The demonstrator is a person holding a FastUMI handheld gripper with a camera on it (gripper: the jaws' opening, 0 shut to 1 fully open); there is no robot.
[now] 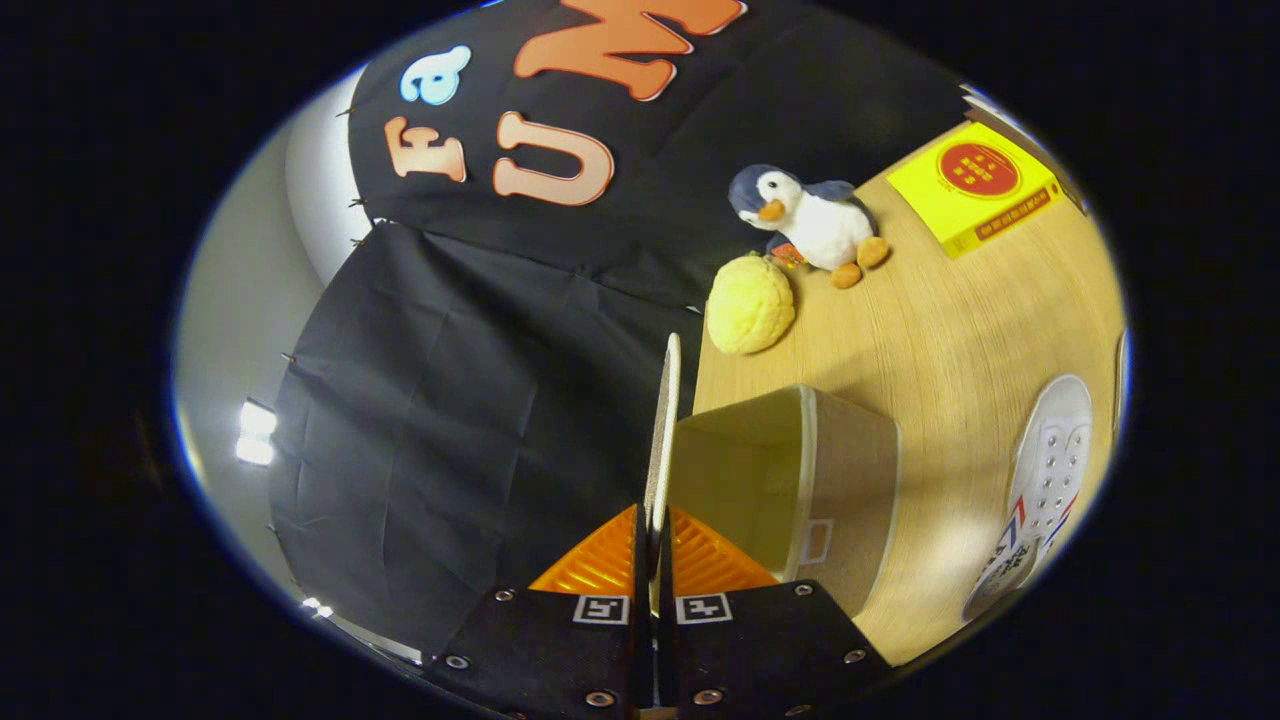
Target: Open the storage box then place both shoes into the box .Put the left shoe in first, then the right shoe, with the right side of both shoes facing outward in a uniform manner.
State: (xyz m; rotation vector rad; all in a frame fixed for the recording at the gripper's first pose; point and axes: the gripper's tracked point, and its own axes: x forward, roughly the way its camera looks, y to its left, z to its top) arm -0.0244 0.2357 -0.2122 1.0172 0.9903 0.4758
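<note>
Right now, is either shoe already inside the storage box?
No. The storage box looks empty inside, its lid pinched edge-on in the tongs, and a white shoe lies on the table.

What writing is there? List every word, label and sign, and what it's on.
Yellow book: red seal and strip, print too small to read.
Shoe: coloured marking on its side, blurred.
Box: small label, nothing readable.
Penguin's tag: too small.
Gripper, fingers shut on the lid: square coded markers, no words.
</note>
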